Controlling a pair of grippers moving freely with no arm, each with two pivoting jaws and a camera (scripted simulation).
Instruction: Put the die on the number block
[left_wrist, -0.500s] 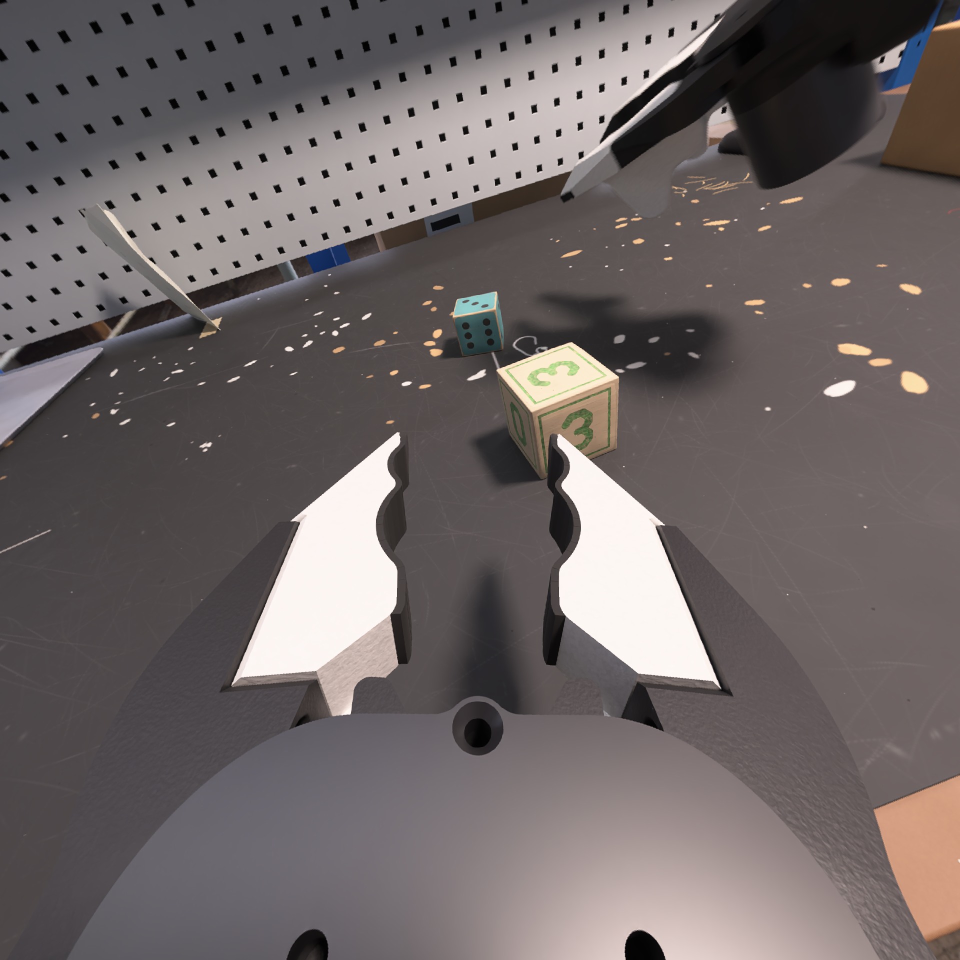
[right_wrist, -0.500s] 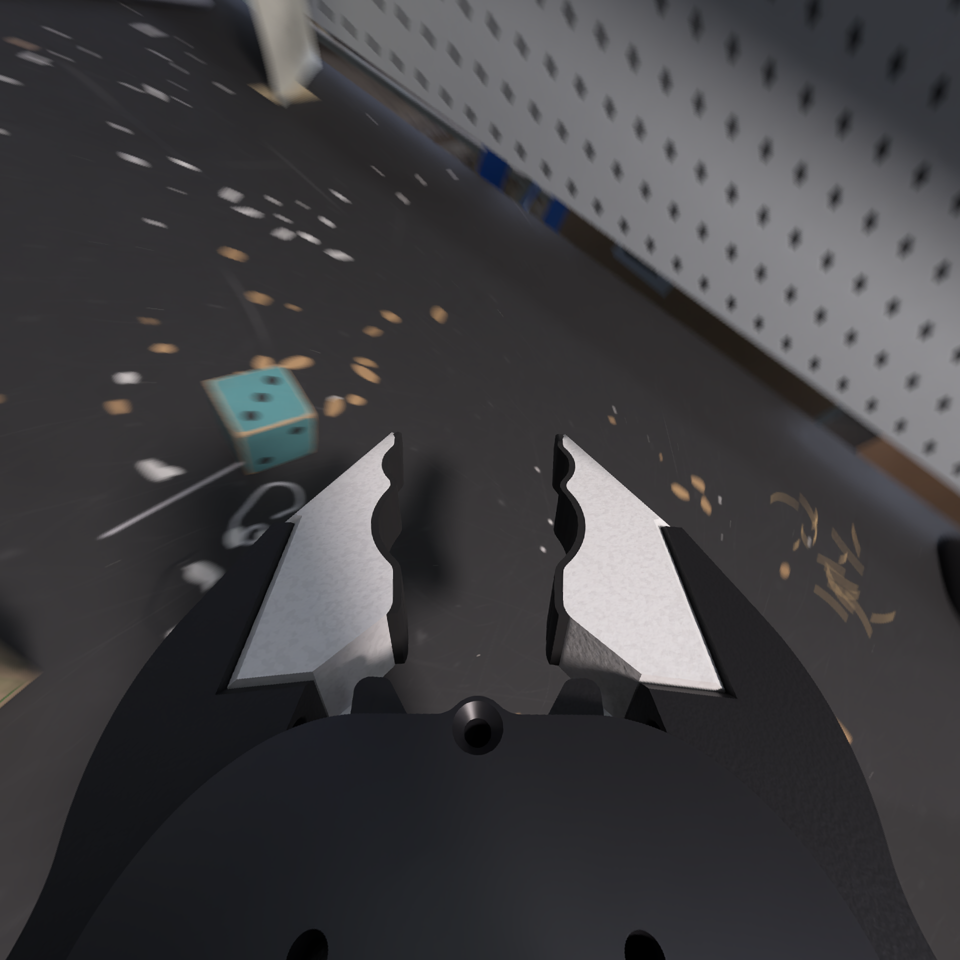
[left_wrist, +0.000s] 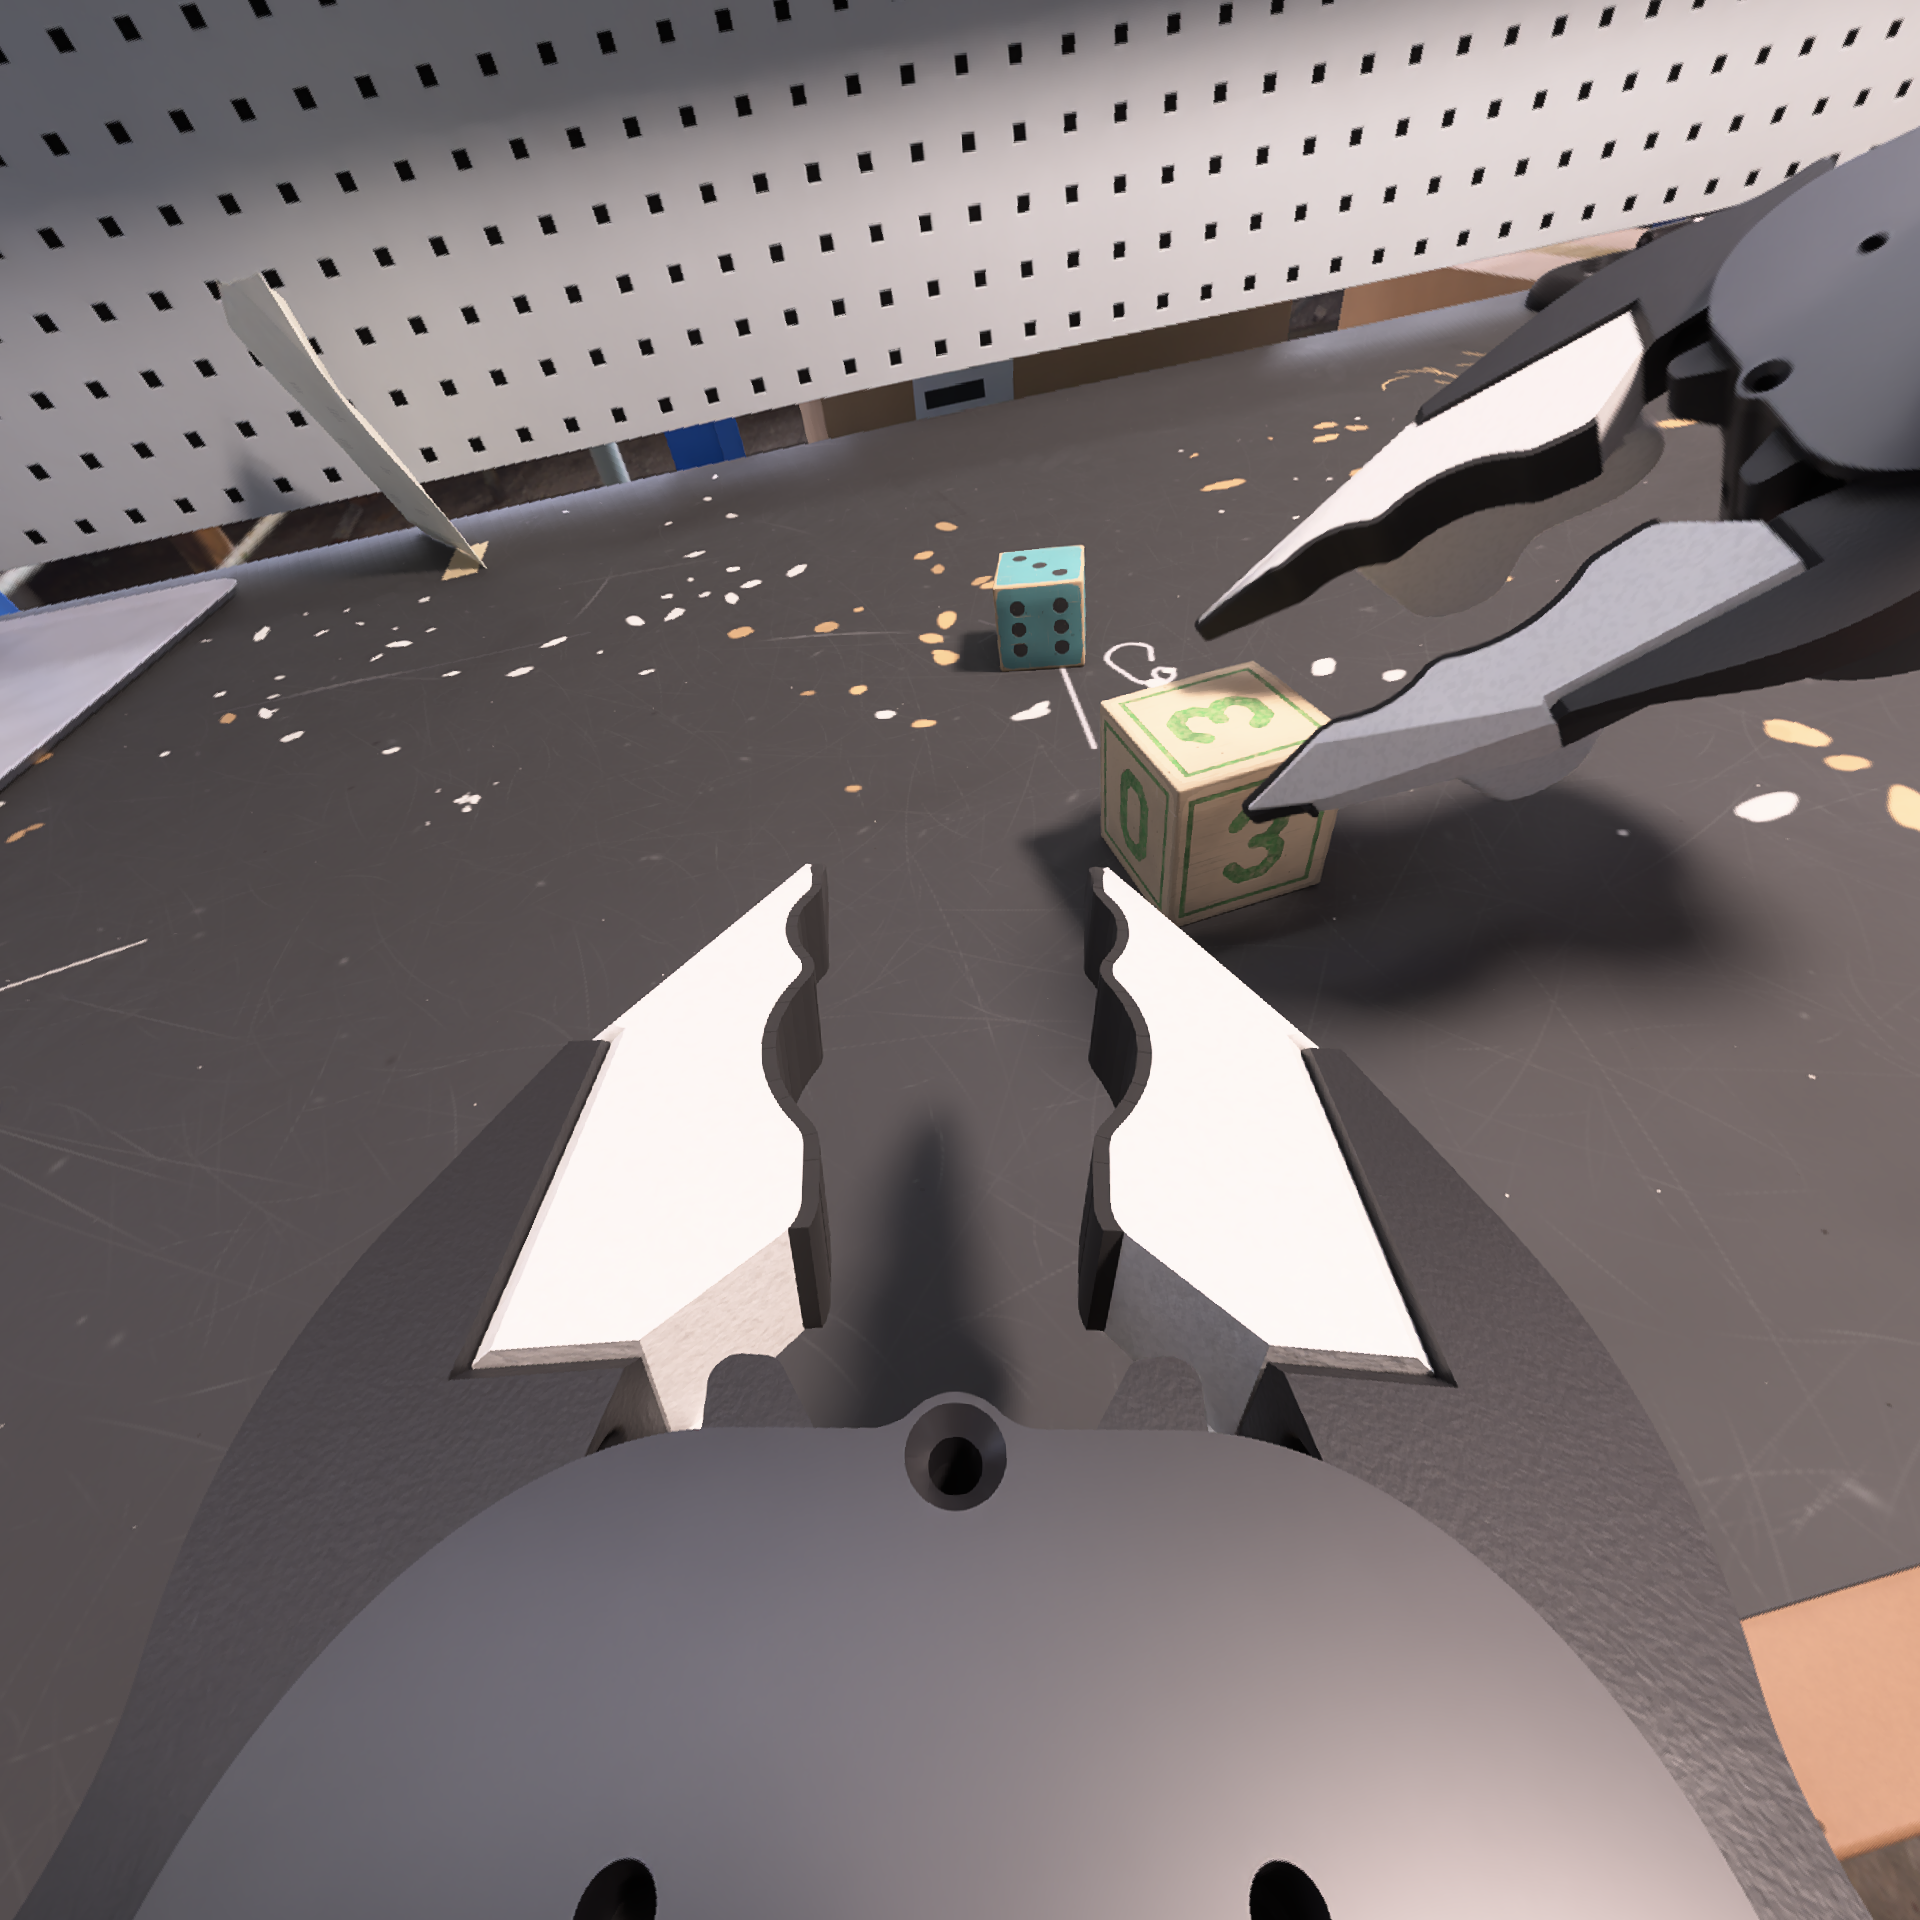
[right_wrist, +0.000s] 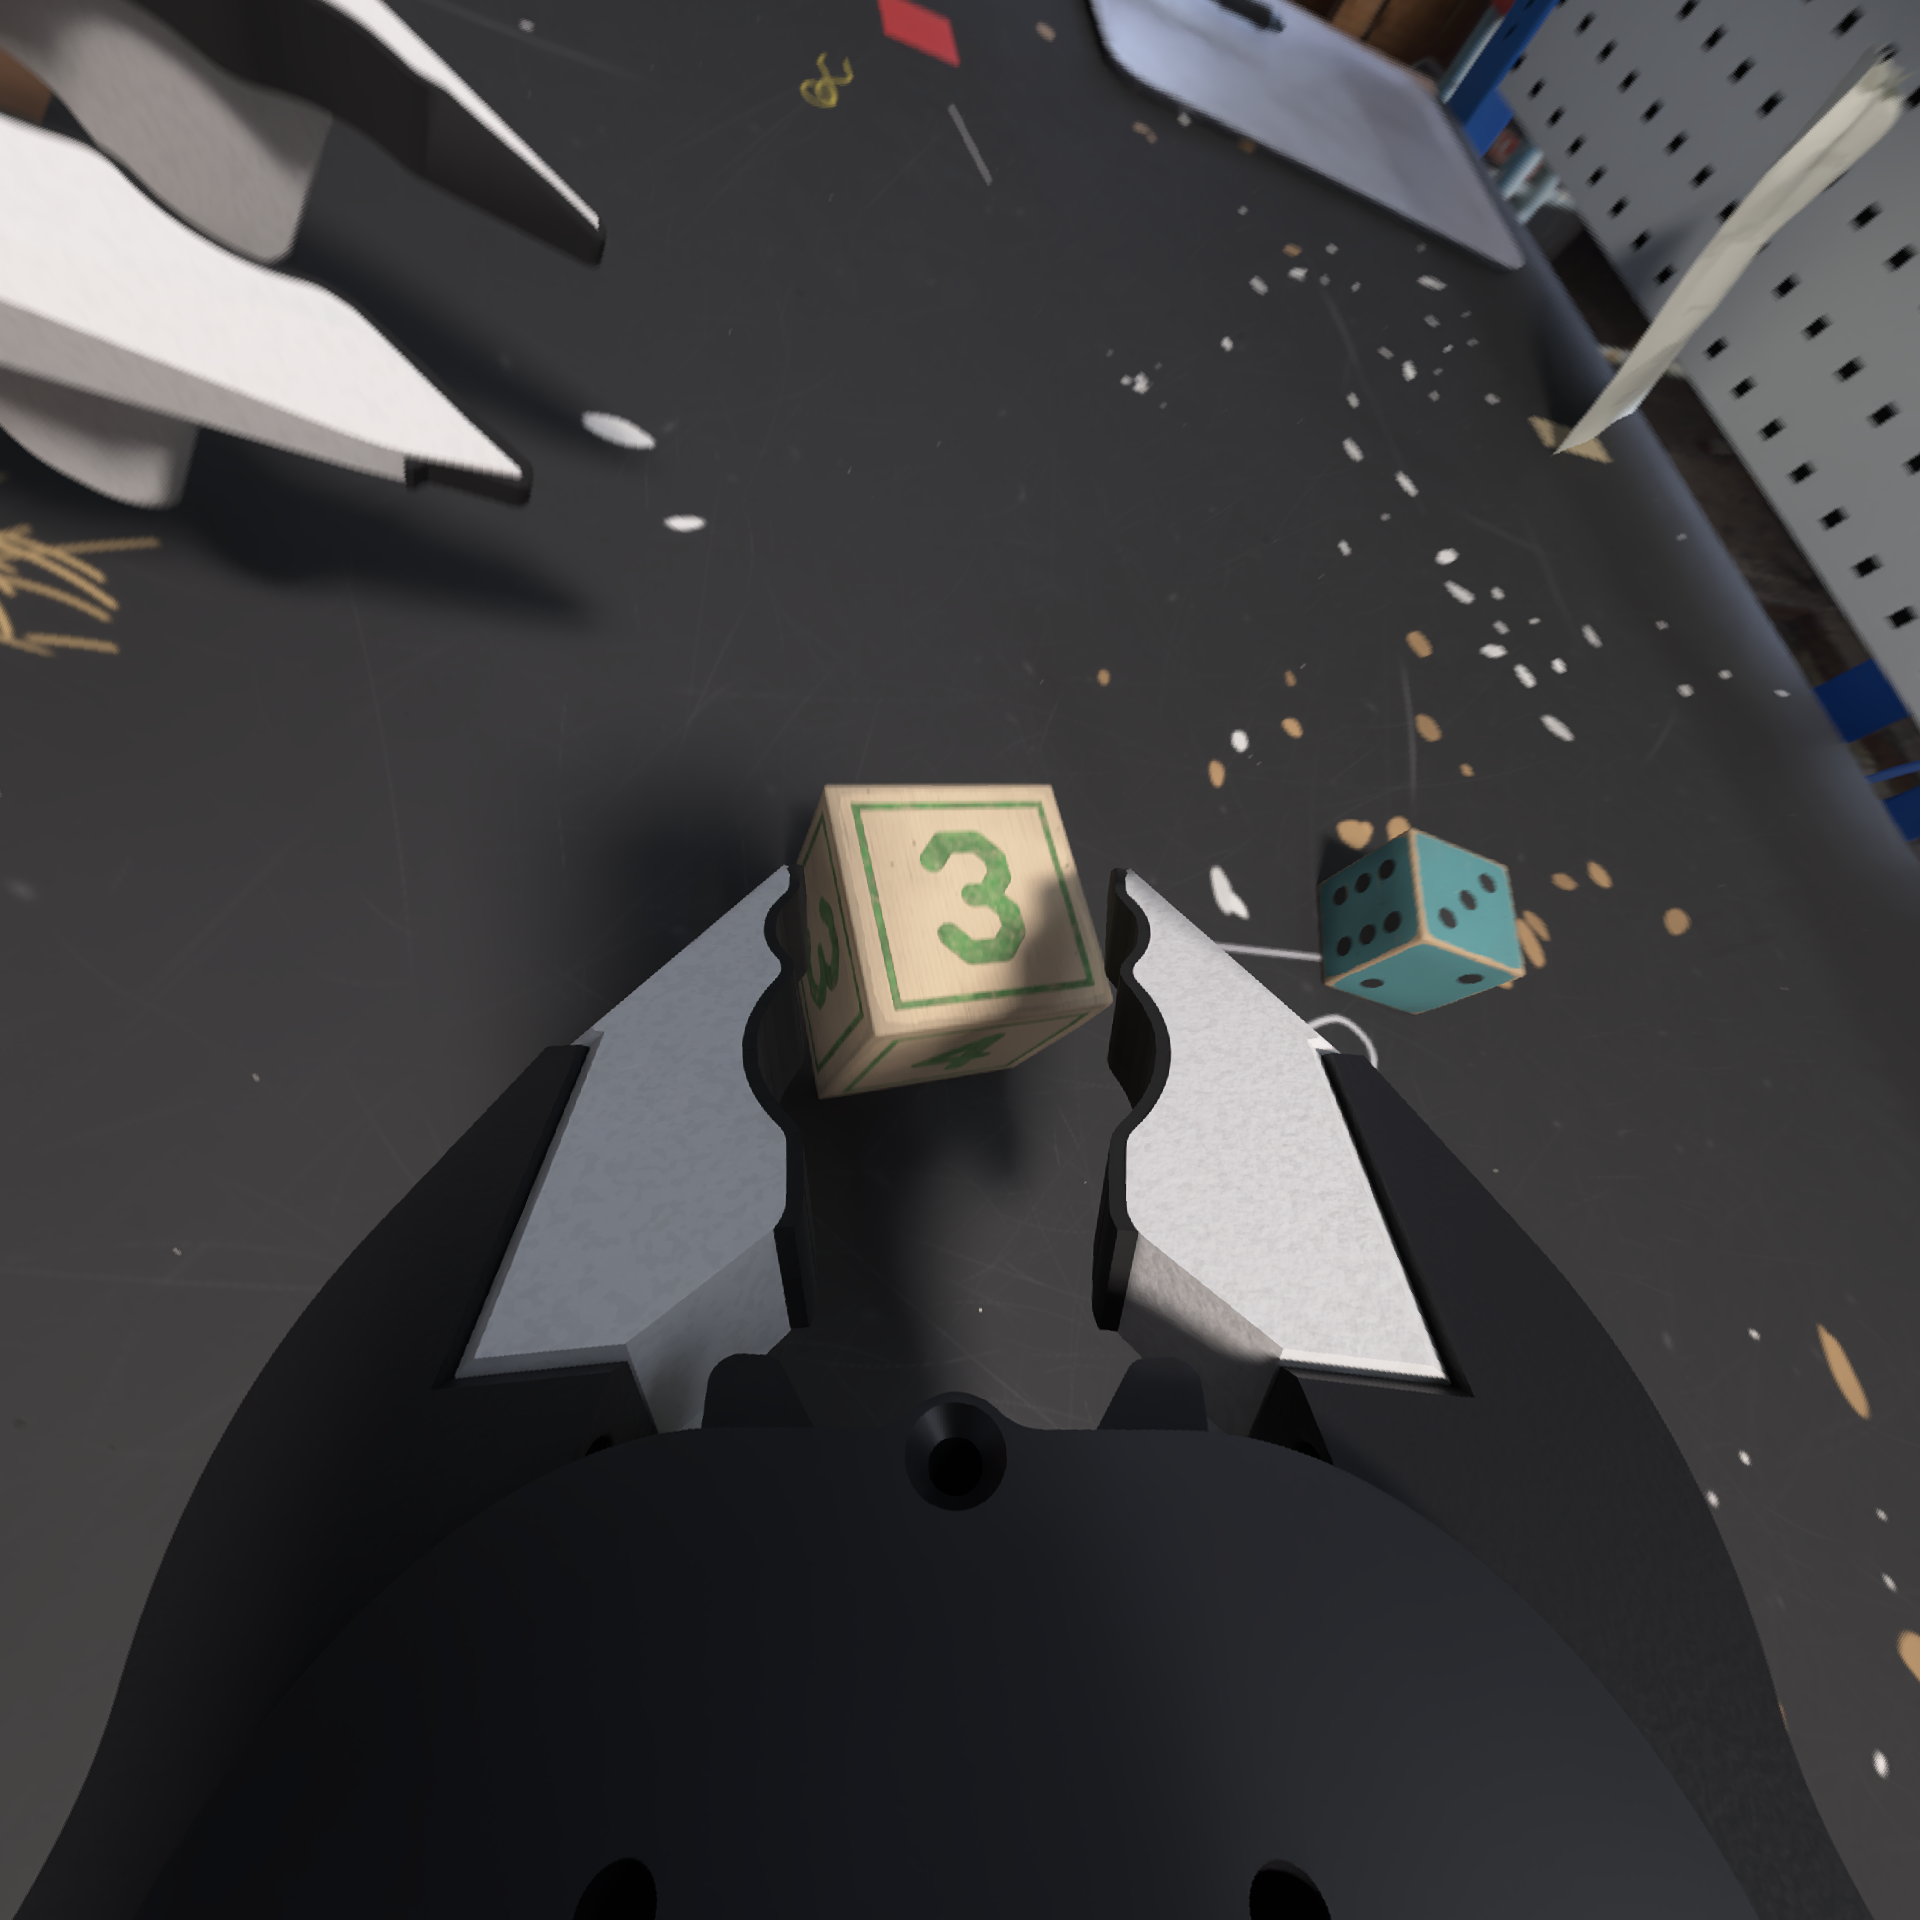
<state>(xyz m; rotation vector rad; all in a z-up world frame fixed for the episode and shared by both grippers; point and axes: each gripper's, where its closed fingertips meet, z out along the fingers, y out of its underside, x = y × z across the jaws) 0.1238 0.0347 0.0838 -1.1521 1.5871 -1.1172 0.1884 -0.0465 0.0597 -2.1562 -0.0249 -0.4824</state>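
A teal die (left_wrist: 1039, 608) with black pips sits on the dark workbench, beyond and left of a wooden number block (left_wrist: 1210, 790) with green digits. My left gripper (left_wrist: 956, 878) is open and empty, low over the bench, short of the block and to its left. My right gripper (left_wrist: 1231, 717) reaches in from the right, open, and hovers just above the block. In the right wrist view the right gripper (right_wrist: 951, 878) is open with the block (right_wrist: 956, 935) between its fingertips below. The die (right_wrist: 1418, 920) lies to the right, and the left gripper (right_wrist: 561, 364) is at the upper left.
A white pegboard wall (left_wrist: 935, 187) bounds the bench at the back. A paper strip (left_wrist: 343, 416) leans against it. A grey flat sheet (left_wrist: 83, 655) lies at far left. A cardboard edge (left_wrist: 1839, 1714) shows at lower right. Paint specks dot the bench.
My right gripper has swung away from the die's far side and come down over the number block. My left gripper has shifted slightly left. Both stay open.
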